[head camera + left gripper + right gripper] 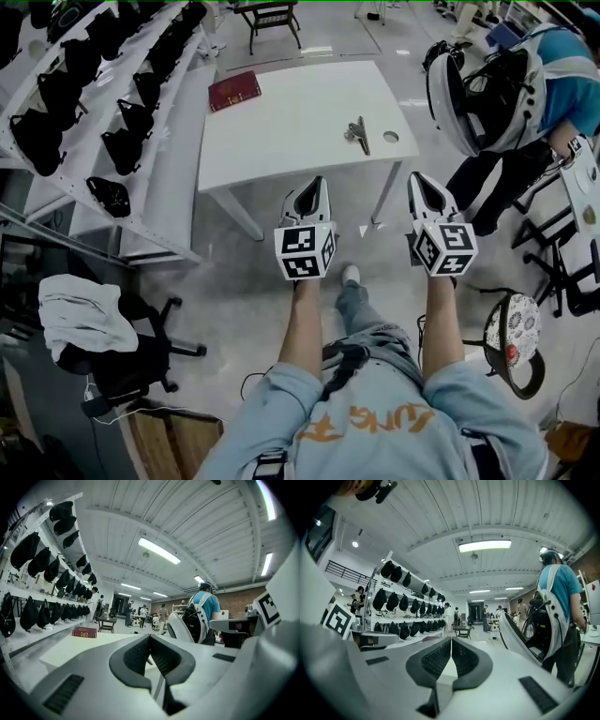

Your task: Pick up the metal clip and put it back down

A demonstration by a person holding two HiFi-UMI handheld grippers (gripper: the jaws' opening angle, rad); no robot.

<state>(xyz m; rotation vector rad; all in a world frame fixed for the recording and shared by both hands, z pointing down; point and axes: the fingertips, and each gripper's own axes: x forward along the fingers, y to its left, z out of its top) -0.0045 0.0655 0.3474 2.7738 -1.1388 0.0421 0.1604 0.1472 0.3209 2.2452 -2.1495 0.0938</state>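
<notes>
The metal clip [358, 134] lies on the white table [281, 131], toward its right side. Both grippers hang in front of the table's near edge, short of the clip and away from it. The left gripper [312, 184] is shut, its dark pads meeting at the tips with nothing between them [150, 637]. Level with it on the right, the right gripper [420, 178] is shut and empty too [451, 640]. The clip does not show clearly in either gripper view.
A red book [233, 90] lies at the table's far left corner and a small round disc [391, 137] sits beside the clip. Shelves of black bags [112, 122] run along the left. A person with a white backpack [483, 94] stands at the right. An office chair with a white cloth [89, 319] is at lower left.
</notes>
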